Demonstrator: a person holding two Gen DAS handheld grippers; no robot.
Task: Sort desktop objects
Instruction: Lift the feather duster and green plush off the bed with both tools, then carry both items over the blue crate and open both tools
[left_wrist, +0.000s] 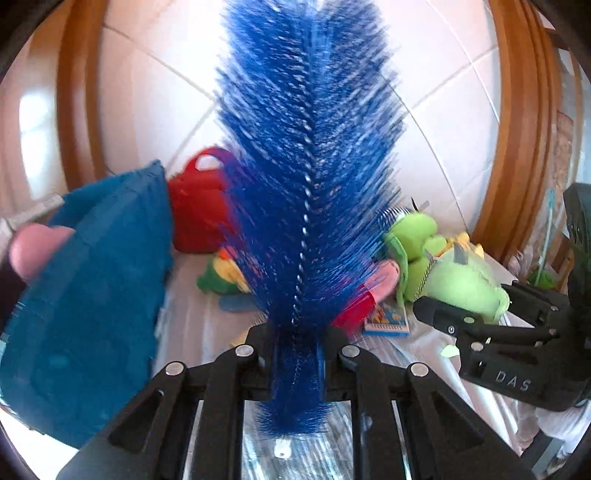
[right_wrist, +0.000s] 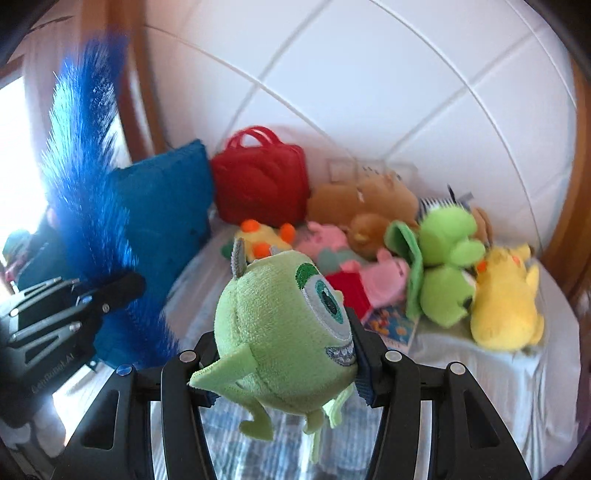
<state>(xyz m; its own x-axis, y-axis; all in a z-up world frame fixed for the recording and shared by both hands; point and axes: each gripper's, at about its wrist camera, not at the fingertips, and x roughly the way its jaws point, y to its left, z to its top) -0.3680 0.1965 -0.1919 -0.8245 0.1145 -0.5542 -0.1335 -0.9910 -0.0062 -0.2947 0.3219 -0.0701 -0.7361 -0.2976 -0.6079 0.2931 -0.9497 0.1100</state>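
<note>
My left gripper (left_wrist: 297, 350) is shut on a blue bottle brush (left_wrist: 306, 158), which stands upright and fills the middle of the left wrist view. The brush also shows at the left of the right wrist view (right_wrist: 92, 192). My right gripper (right_wrist: 284, 354) is shut on a light green one-eyed monster plush (right_wrist: 280, 332), held above the table. That plush and the right gripper (left_wrist: 476, 321) show at the right of the left wrist view.
A pile lies on the white cloth-covered table (right_wrist: 498, 387): a red handbag (right_wrist: 262, 184), a blue cushion (right_wrist: 166, 206), a green frog plush (right_wrist: 439, 266), a yellow plush (right_wrist: 506, 306), pink and brown plushes, and a small card (right_wrist: 391, 325). A tiled wall stands behind.
</note>
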